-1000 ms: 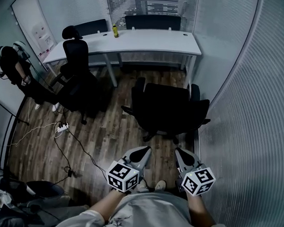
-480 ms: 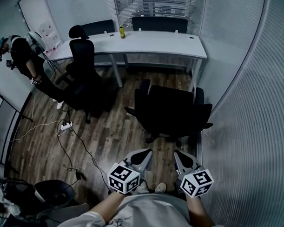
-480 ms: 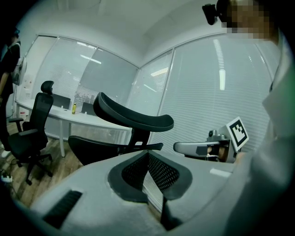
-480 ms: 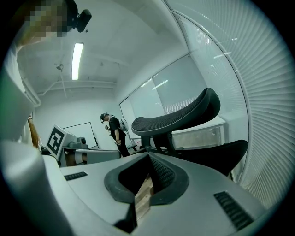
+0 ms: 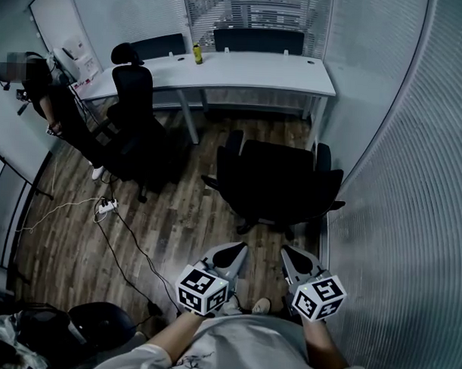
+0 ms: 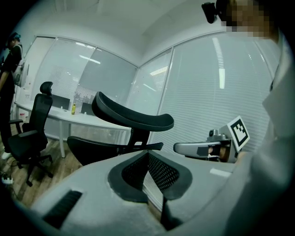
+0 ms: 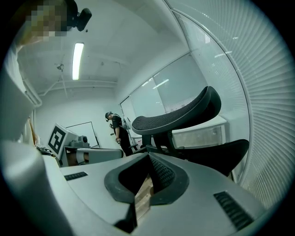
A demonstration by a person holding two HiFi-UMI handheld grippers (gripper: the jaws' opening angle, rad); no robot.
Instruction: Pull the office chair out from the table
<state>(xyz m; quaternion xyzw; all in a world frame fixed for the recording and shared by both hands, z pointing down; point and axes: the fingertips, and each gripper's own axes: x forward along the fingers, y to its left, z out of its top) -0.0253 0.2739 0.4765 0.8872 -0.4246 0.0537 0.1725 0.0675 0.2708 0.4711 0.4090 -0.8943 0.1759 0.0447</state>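
Note:
The black office chair (image 5: 276,181) stands on the wood floor apart from the white table (image 5: 242,71), its back turned to me. My left gripper (image 5: 234,249) and right gripper (image 5: 290,252) hover side by side just short of the chair, both shut and empty, touching nothing. In the left gripper view the shut jaws (image 6: 148,154) point at the chair's headrest (image 6: 133,115), with the right gripper (image 6: 203,148) alongside. From the right gripper view the shut jaws (image 7: 148,156) face the same headrest (image 7: 179,117), and the left gripper (image 7: 87,154) shows beside them.
A second black chair (image 5: 131,123) stands at the table's left end, with a person (image 5: 45,98) beside it. A yellow bottle (image 5: 197,54) sits on the table. Cables and a power strip (image 5: 103,207) lie on the floor at left. A blind-covered glass wall (image 5: 397,186) runs close on the right.
Both grippers and the chair in front of me stay where they were. The person at the left has shifted stance, and my head view has tilted slightly.

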